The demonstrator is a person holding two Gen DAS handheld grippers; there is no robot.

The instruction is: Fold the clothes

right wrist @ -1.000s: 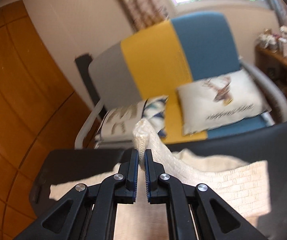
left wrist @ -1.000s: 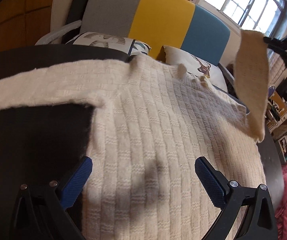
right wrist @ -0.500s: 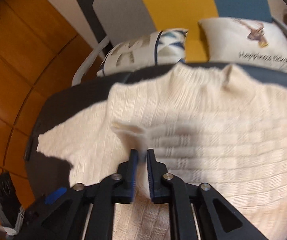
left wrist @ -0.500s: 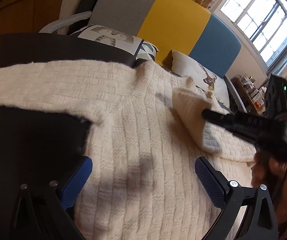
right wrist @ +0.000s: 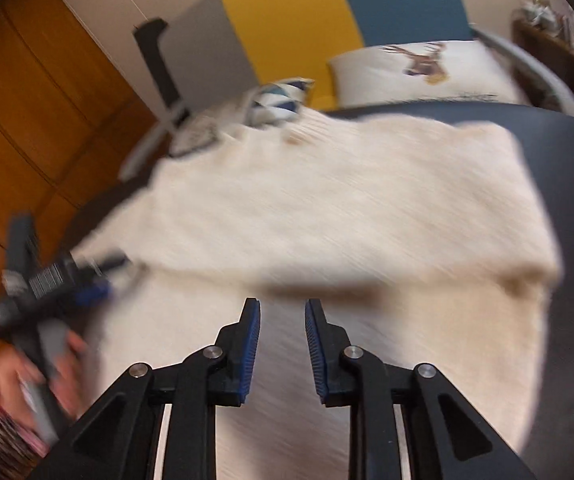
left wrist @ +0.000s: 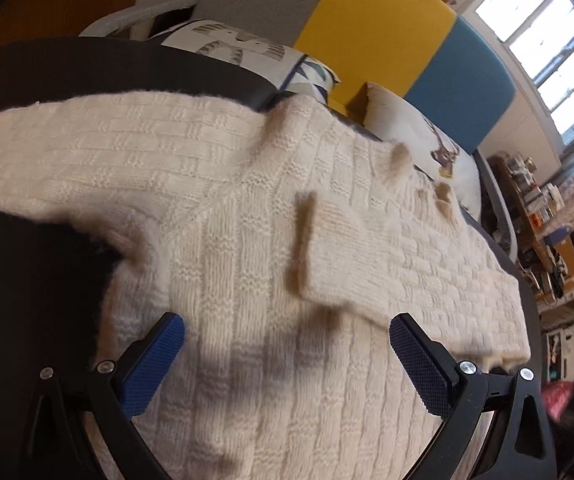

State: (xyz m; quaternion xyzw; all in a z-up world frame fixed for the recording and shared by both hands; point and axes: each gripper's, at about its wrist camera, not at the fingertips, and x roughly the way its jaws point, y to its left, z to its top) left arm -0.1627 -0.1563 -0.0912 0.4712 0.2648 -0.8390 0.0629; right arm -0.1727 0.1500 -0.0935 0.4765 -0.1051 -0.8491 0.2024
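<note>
A grey, yellow and blue sofa [left wrist: 367, 28] stands beneath a bright window [left wrist: 543, 28].

the dark worktop [left wrist: 27, 280] is bare left of the sweater [left wrist: 247, 360], under the outstretched sleeve [left wrist: 87, 152], and room is left there beside the left gripper [left wrist: 287, 364], whose jaws are spread wide above the knit with nothing between them. a folded sleeve [left wrist: 387, 264] lies across the body just ahead. the right gripper [right wrist: 281, 348] is parted and empty; a bare strip of worktop is seen at its right. behind, the edge is closed off by cushions [left wrist: 247, 46] and a sofa [left wrist: 367, 24].
</note>
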